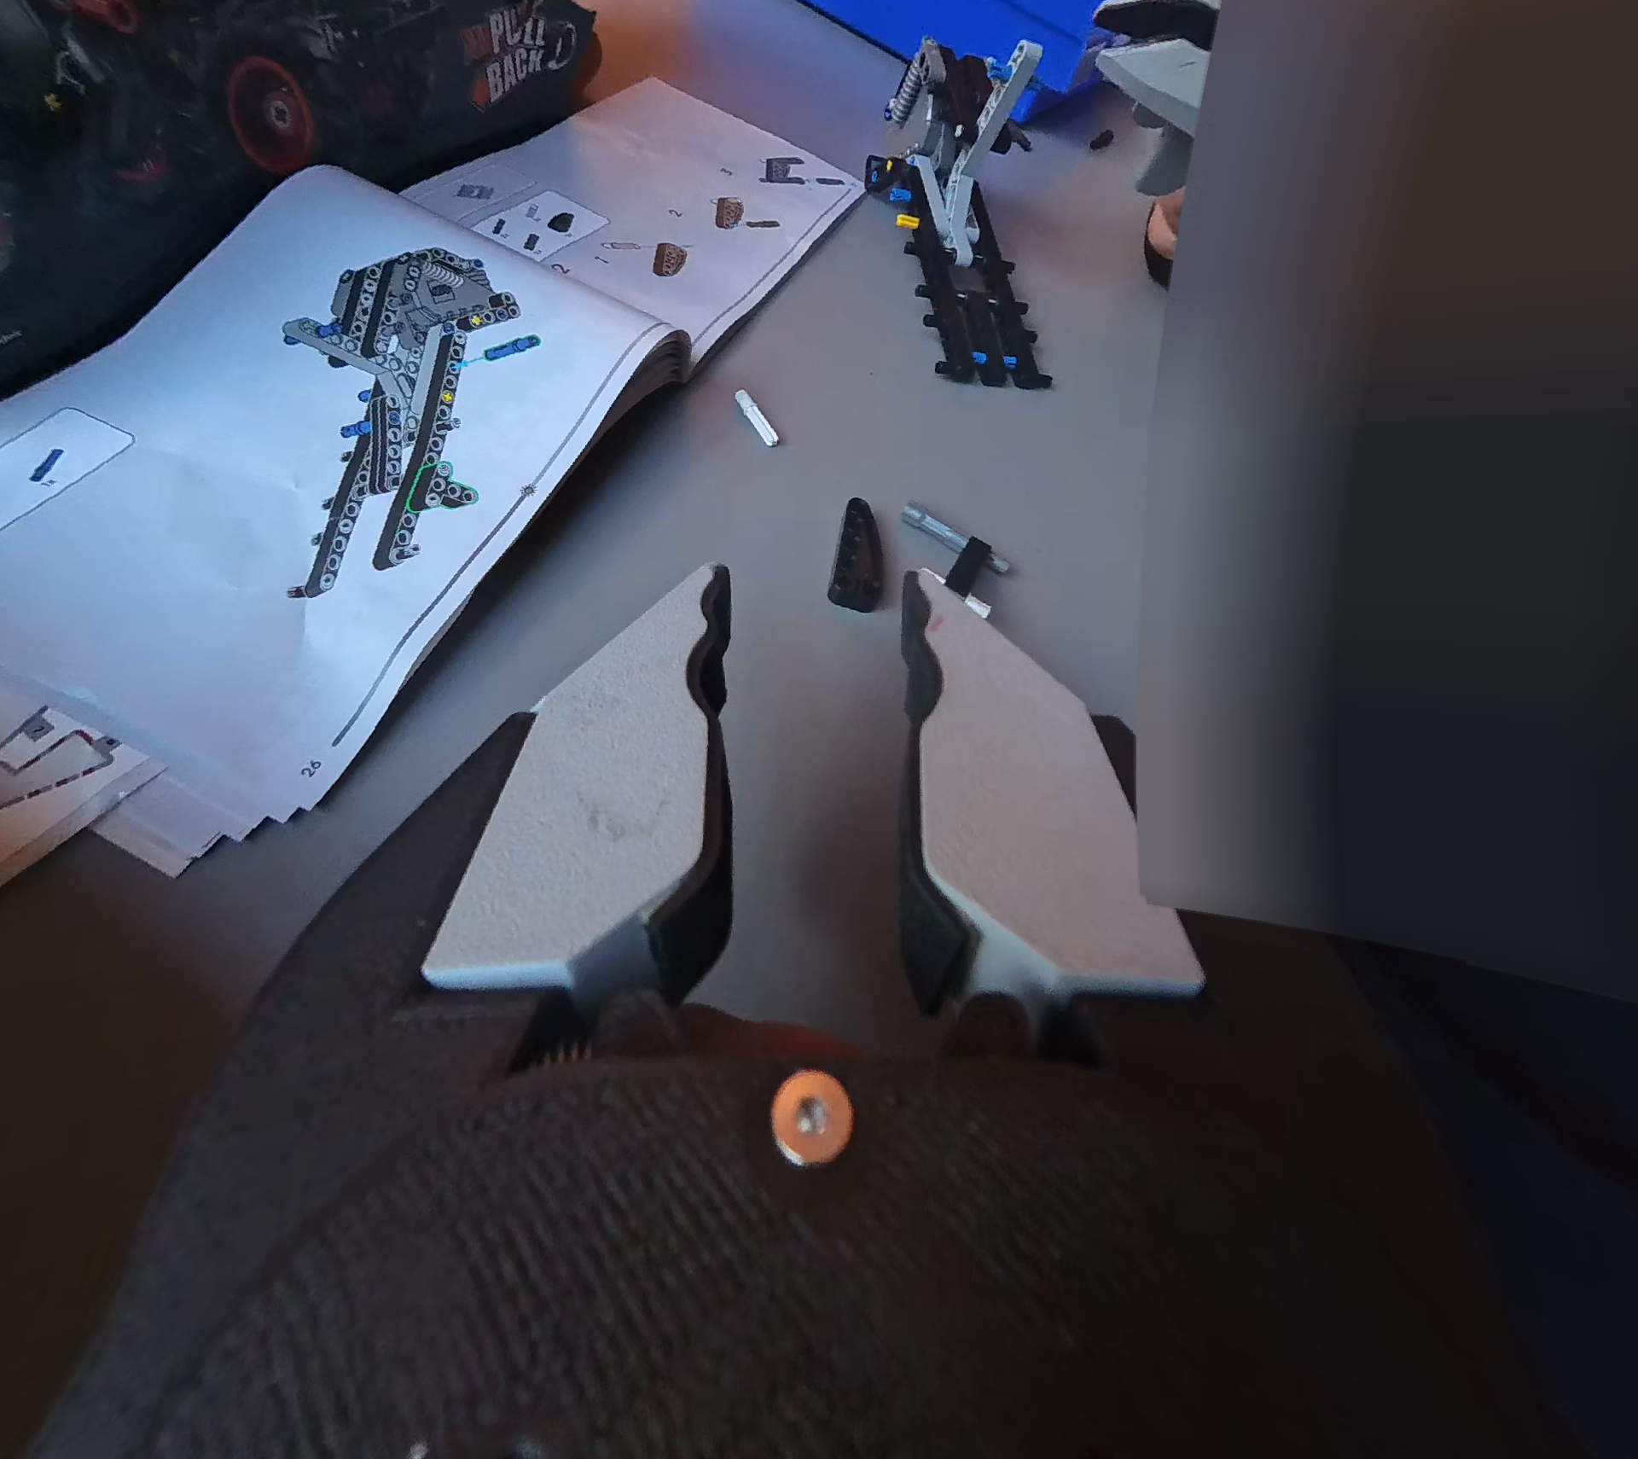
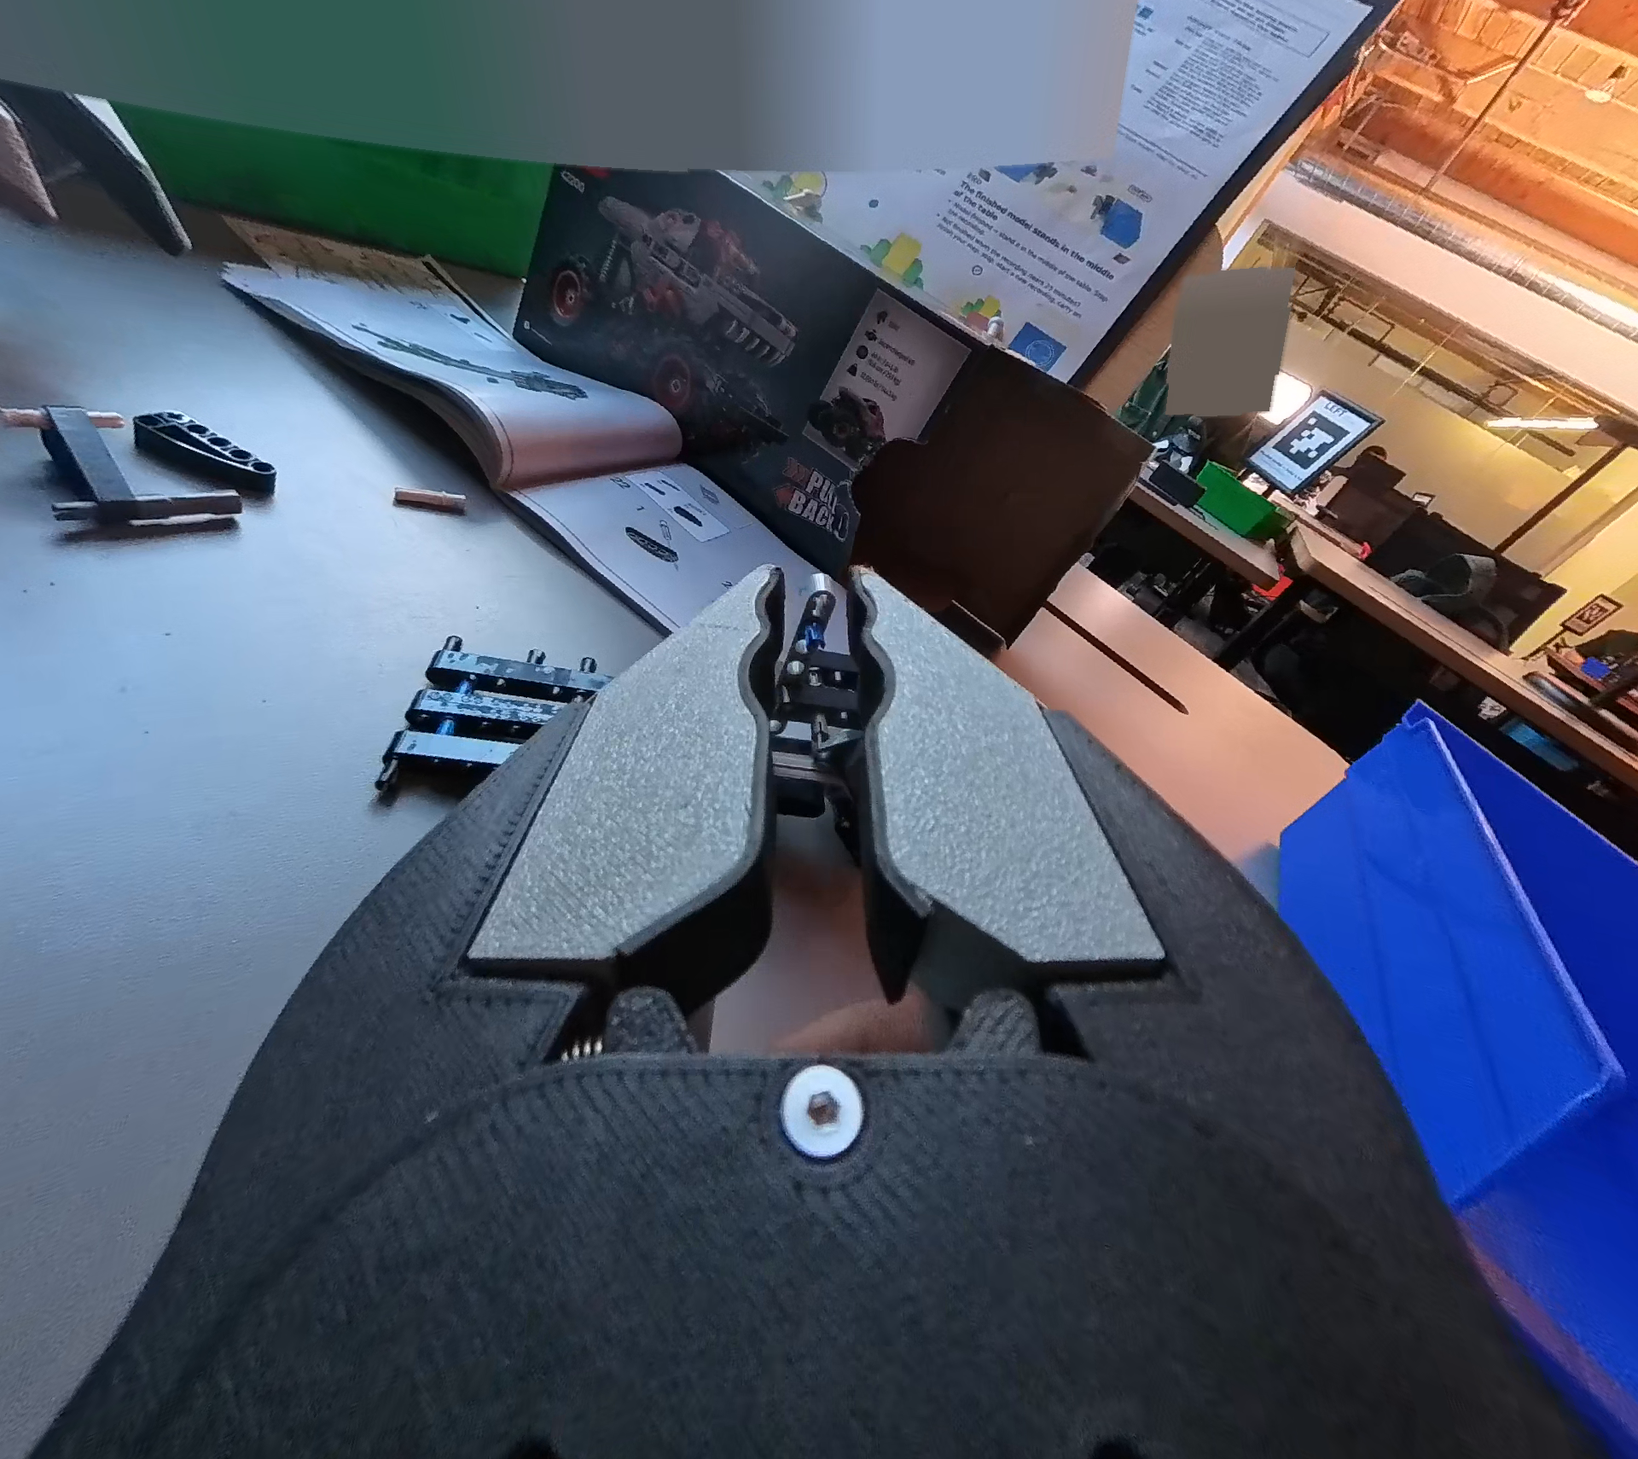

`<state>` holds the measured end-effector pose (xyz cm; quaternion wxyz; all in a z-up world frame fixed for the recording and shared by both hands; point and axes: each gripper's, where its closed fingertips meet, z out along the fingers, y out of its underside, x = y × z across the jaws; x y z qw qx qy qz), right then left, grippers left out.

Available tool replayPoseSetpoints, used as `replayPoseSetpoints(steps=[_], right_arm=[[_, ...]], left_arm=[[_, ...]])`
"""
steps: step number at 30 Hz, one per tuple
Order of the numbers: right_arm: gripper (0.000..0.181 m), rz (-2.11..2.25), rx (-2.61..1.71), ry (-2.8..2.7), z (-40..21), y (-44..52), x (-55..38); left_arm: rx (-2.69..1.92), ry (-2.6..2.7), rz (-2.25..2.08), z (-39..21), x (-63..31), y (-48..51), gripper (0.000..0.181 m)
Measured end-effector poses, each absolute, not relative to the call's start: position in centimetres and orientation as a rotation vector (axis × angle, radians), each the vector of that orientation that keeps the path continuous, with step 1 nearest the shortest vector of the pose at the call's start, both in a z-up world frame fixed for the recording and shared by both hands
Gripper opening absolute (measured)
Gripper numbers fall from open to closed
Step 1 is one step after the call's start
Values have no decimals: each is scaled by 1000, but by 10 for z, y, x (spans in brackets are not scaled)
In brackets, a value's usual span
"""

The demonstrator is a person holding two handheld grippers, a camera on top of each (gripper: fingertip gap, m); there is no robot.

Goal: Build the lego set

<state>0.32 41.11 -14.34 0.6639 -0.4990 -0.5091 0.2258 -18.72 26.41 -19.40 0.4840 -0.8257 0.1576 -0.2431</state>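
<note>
Right wrist view, right gripper point(image 2: 815, 601) jaws clamping chassis point(image 2: 815, 707)

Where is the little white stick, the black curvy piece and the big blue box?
white pin point(image 1: 756, 418), left wrist view, middle of its shaft.
black curved piece point(image 1: 856, 555), left wrist view, centre of its flat face.
blue bin point(image 2: 1454, 964), right wrist view, its inner wall.
</note>
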Motion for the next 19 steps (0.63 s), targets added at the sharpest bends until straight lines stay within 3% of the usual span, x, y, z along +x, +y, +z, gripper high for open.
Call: replayPoseSetpoints(steps=[1, 19], right_arm=[[10, 510, -1124, -1149, -143, 410, 3], [9, 516, -1080, -1101, -131, 406, 12]], left_arm=[[-2014, 386, -592, -194, -187, 264, 36], [-1995, 330, -628, -191, -187, 271, 36]])
